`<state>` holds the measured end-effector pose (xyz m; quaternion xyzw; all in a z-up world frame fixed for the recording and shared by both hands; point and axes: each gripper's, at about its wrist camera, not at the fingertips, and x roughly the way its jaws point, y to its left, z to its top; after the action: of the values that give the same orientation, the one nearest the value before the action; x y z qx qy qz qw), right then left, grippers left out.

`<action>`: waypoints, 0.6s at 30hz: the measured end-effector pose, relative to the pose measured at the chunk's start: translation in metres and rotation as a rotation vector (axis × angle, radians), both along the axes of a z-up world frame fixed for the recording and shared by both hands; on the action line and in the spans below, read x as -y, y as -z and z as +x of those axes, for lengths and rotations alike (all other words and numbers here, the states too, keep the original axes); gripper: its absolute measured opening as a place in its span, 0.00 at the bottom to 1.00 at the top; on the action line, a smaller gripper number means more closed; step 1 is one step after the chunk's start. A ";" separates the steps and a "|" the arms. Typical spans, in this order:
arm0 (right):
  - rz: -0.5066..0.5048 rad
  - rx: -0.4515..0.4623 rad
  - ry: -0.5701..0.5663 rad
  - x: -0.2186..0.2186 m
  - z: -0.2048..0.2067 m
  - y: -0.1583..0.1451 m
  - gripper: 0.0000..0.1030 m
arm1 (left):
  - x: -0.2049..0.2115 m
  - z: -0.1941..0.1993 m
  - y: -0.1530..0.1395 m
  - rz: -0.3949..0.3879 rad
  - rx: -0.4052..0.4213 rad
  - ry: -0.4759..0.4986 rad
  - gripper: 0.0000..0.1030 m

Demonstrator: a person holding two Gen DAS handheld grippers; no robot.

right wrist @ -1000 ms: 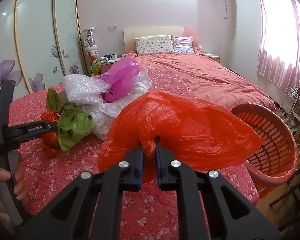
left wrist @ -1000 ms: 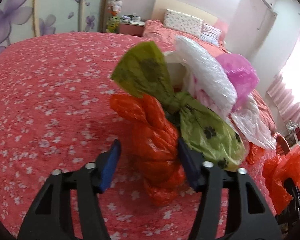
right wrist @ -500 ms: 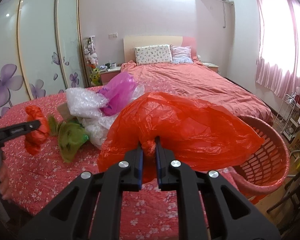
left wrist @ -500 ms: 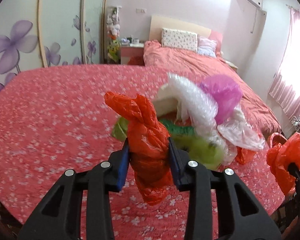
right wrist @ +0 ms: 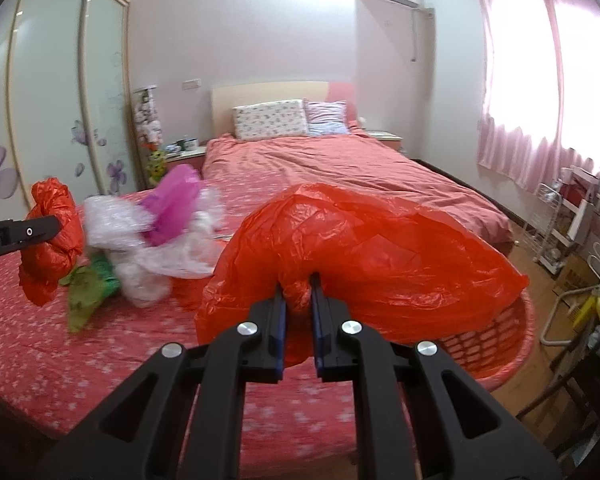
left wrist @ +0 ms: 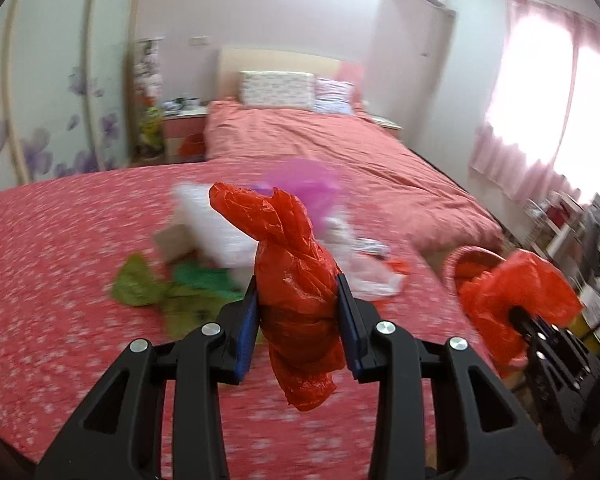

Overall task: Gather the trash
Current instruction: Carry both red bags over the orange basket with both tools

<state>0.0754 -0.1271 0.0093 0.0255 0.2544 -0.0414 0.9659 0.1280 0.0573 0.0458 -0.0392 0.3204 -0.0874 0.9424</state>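
My left gripper is shut on a twisted orange plastic bag, lifted clear above the red flowered bedspread. The same twisted orange bag shows at the left of the right wrist view. My right gripper is shut on the knot of a big orange plastic bag, held over the bed's corner beside a pink laundry basket. A heap of trash stays on the bed: a green bag, white bubble wrap, a purple bag and clear plastic.
The pink basket stands on the floor off the bed's right corner. A second bed with pillows lies behind. A wire rack and boxes crowd the right wall under the pink curtain. Sliding wardrobe doors run along the left.
My left gripper closed on the twisted orange bag, lifted it off the heap and swung right; the green bag dropped back onto the bed. My right gripper carried its big orange bag toward the basket.
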 end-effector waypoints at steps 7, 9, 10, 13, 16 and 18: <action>-0.002 0.008 0.096 0.052 0.005 -0.001 0.11 | 0.067 0.015 0.009 -0.009 -0.009 0.165 0.35; 0.001 0.010 0.124 0.069 0.007 0.000 0.11 | 0.083 0.021 0.011 -0.013 -0.014 0.201 0.35; 0.003 0.010 0.134 0.074 0.009 0.001 0.11 | 0.092 0.023 0.012 -0.020 -0.018 0.227 0.35; 0.014 0.010 0.170 0.096 0.013 0.004 0.11 | 0.114 0.029 0.017 -0.029 -0.025 0.282 0.35; 0.025 0.009 0.198 0.115 0.018 0.007 0.11 | 0.137 0.034 0.022 -0.034 -0.031 0.331 0.35; 0.029 0.010 0.212 0.126 0.020 0.009 0.11 | 0.151 0.039 0.027 -0.032 -0.035 0.365 0.35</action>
<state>0.0956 -0.2528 0.0007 0.0665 0.2459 -0.1393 0.9569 0.1672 -0.0940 0.0193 0.0028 0.3372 -0.2614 0.9044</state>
